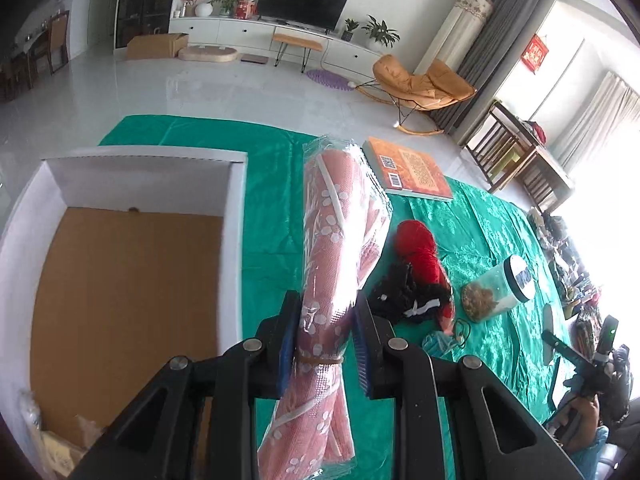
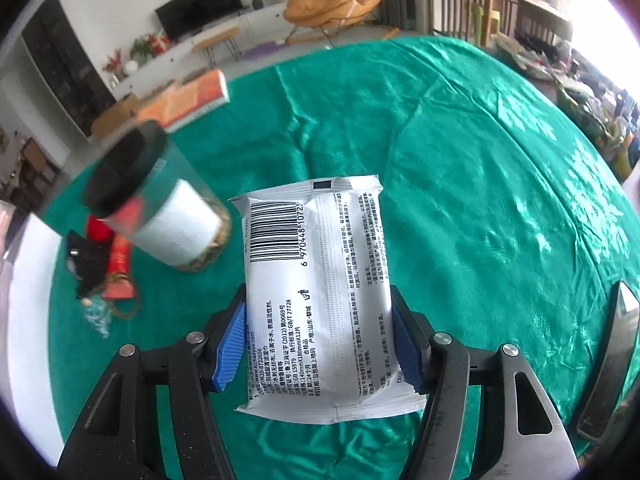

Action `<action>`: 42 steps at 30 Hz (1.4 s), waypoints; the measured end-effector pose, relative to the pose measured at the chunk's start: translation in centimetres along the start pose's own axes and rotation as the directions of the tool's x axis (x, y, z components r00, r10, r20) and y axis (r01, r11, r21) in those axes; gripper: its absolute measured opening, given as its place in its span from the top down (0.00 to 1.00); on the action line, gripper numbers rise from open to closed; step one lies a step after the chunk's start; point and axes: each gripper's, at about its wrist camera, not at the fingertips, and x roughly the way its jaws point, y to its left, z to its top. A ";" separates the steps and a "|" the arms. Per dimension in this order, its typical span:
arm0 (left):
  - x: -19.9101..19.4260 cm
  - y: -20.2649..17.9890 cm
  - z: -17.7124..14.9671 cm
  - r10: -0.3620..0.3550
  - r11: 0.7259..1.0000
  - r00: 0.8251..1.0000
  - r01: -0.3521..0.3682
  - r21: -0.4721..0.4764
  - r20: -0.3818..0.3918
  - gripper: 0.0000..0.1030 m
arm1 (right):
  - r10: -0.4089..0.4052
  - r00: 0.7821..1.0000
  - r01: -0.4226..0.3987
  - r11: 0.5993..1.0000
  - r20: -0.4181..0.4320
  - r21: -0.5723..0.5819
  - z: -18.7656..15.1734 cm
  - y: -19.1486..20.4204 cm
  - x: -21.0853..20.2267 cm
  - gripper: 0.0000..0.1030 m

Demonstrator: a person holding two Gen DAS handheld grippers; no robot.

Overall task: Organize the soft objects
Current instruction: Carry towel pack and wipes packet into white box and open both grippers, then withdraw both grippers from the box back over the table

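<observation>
While my left gripper (image 1: 325, 334) clamps the pink rolled mat (image 1: 340, 240) in its plastic sleeve, the white box (image 1: 236, 208) sits just to its left. My right gripper (image 2: 320, 340) is clenched on the white wipes packet (image 2: 320, 288), with the jar (image 2: 168, 216) ahead-left of it.

On the green tablecloth (image 1: 480, 224): an orange book (image 1: 412, 170) at the far edge, a clear jar (image 1: 498, 288) with a black lid lying on its side. Beyond, on the pale floor: a television (image 1: 302, 2), an orange rocking chair (image 1: 420, 84), a brown carton (image 1: 156, 46).
</observation>
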 end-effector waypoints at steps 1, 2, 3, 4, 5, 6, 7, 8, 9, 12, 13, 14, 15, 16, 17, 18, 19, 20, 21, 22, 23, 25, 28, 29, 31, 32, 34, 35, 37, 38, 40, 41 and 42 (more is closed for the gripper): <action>-1.4 1.2 -0.8 0.014 1.000 1.000 -0.014 -0.014 0.004 0.76 | 0.048 0.999 -0.048 0.999 0.012 -0.023 0.2 2.1 -1.3 0.36; -2.5 2.6 -1.6 0.031 0.999 0.999 -0.031 -0.031 0.007 0.76 | 0.103 0.995 -0.102 0.993 0.017 -0.052 0.3 4.5 -2.4 0.35; -3.7 4.0 -2.5 0.055 0.997 0.998 -0.054 -0.050 0.008 0.76 | 0.163 0.986 -0.161 0.983 0.017 -0.085 0.3 7.2 -3.3 0.35; -4.8 5.5 -3.6 0.084 0.994 0.996 -0.083 -0.068 0.008 0.76 | 0.225 0.974 -0.222 0.968 0.009 -0.119 0.2 10.1 -4.2 0.35; -5.7 7.1 -4.6 0.107 0.990 0.994 -0.106 -0.090 0.007 0.76 | 0.289 0.957 -0.286 0.946 -0.004 -0.151 -0.1 13.0 -5.0 0.35; -6.8 8.6 -5.7 0.129 0.985 0.992 -0.127 -0.114 0.002 0.76 | 0.353 0.935 -0.352 0.918 -0.023 -0.184 -0.4 16.1 -5.6 0.35; -7.7 10.1 -6.8 0.151 0.979 0.988 -0.150 -0.137 0.000 0.76 | 0.413 0.909 -0.414 0.886 -0.048 -0.210 -1.2 19.3 -6.3 0.35; -8.5 11.3 -7.9 0.177 0.973 0.984 -0.175 -0.153 0.000 0.76 | 0.470 0.879 -0.475 0.850 -0.081 -0.229 -1.9 22.4 -6.6 0.35; -9.3 12.4 -9.0 0.210 0.965 0.978 -0.207 -0.161 0.001 0.76 | 0.524 0.843 -0.537 0.808 -0.121 -0.242 -2.6 25.4 -6.9 0.35; -11.0 15.0 -11.9 0.305 0.939 0.952 -0.300 -0.171 0.001 0.71 | 0.625 0.745 -0.667 0.702 -0.234 -0.251 -5.0 34.0 -6.8 0.35; -11.3 15.9 -12.7 0.343 0.924 0.939 -0.337 -0.181 -0.002 0.62 | 0.640 0.722 -0.691 0.675 -0.262 -0.257 -5.9 36.6 -6.7 0.35; -11.5 16.5 -13.3 0.379 0.908 0.925 -0.373 -0.190 -0.008 0.39 | 0.651 0.703 -0.711 0.648 -0.286 -0.273 -7.0 39.0 -6.5 0.33; -11.6 17.2 -13.9 0.408 0.893 0.913 -0.402 -0.202 -0.013 0.23 | 0.654 0.687 -0.726 0.622 -0.316 -0.293 -8.1 41.2 -6.2 0.31; -12.0 17.6 -14.5 0.426 0.883 0.905 -0.415 -0.221 0.001 0.01 | 0.647 0.671 -0.741 0.596 -0.362 -0.309 -9.2 43.1 -5.7 0.26; -12.5 17.9 -15.0 0.438 0.876 0.898 -0.418 -0.242 0.032 0.00 | 0.628 0.671 -0.741 0.586 -0.394 -0.328 -10.2 44.4 -5.3 0.26; -12.9 18.1 -15.3 0.447 0.870 0.893 -0.419 -0.259 0.055 0.00 | 0.603 0.690 -0.723 0.592 -0.400 -0.356 -11.0 44.9 -5.1 0.26; -13.1 18.3 -15.4 0.446 0.869 0.893 -0.415 -0.270 0.065 0.00 | 0.590 0.708 -0.706 0.597 -0.388 -0.381 -11.4 44.8 -5.1 0.26; -13.1 18.3 -15.5 0.439 0.871 0.896 -0.404 -0.279 0.073 0.00 | 0.584 0.724 -0.690 0.605 -0.368 -0.398 -11.7 44.1 -5.0 0.26; -13.1 18.0 -15.4 0.431 0.874 0.899 -0.392 -0.288 0.083 0.00 | 0.571 0.747 -0.665 0.624 -0.341 -0.411 -11.7 42.9 -4.8 0.26; -13.0 17.6 -15.3 0.417 0.879 0.904 -0.374 -0.295 0.097 0.00 | 0.550 0.775 -0.631 0.652 -0.311 -0.421 -11.6 41.4 -4.6 0.26; -12.8 17.0 -15.2 0.398 0.888 0.910 -0.352 -0.296 0.113 0.00 | 0.527 0.804 -0.594 0.680 -0.275 -0.430 -11.3 39.6 -4.2 0.26; -12.4 14.7 -14.6 0.353 0.911 0.923 -0.304 -0.278 0.150 0.00 | 0.455 0.872 -0.486 0.749 -0.183 -0.451 -11.0 35.3 -3.1 0.26; -11.1 9.4 -13.8 0.259 0.957 0.944 -0.223 -0.188 0.202 0.00 | 0.280 0.959 -0.269 0.850 -0.044 -0.453 -11.5 27.6 -0.6 0.23; -10.5 7.1 -13.5 0.224 0.970 0.951 -0.195 -0.147 0.213 0.00 | 0.204 0.979 -0.191 0.878 -0.018 -0.439 -11.9 24.7 0.7 0.23; -9.0 2.4 -13.4 0.146 0.989 0.963 -0.134 -0.069 0.225 0.00 | 0.052 0.999 -0.052 0.924 -0.010 -0.380 -12.8 18.9 3.3 0.23; -8.1 0.3 -13.6 0.107 0.994 0.969 -0.101 -0.038 0.222 0.00 | 0.005 1.000 -0.004 0.937 0.001 -0.349 -13.2 16.1 3.8 0.23; -5.4 -4.0 -14.3 0.028 1.000 0.983 -0.029 0.004 0.182 0.00 | -0.065 0.997 0.071 0.953 0.029 -0.295 -13.2 11.5 4.1 0.23; -3.8 -5.8 -14.5 -0.003 1.000 0.989 0.001 0.010 0.148 0.00 | -0.093 0.995 0.102 0.957 0.045 -0.273 -13.2 9.7 4.1 0.23; 0.1 -8.8 -15.2 -0.047 0.999 0.996 0.047 0.007 0.072 0.00 | -0.132 0.989 0.145 0.962 0.074 -0.231 -12.7 7.3 4.1 0.23; 1.8 -9.8 -15.5 -0.058 0.998 0.997 0.058 0.003 0.050 0.00 | -0.142 0.986 0.157 0.965 0.084 -0.211 -12.4 6.6 4.2 0.23; 5.4 -11.2 -16.2 -0.040 0.999 0.999 0.040 0.012 0.020 0.00 | -0.146 0.986 0.157 0.971 0.078 -0.179 -12.0 5.5 4.7 0.23; 7.0 -11.4 -16.2 -0.013 1.000 1.000 0.013 0.027 0.006 0.00 | -0.133 0.988 0.143 0.976 0.074 -0.165 -12.3 5.0 4.4 0.22; 8.6 -11.5 -16.1 0.030 0.998 0.999 -0.030 0.049 -0.010 0.00 | -0.132 0.988 0.145 0.974 0.084 -0.171 -11.9 5.3 4.5 0.23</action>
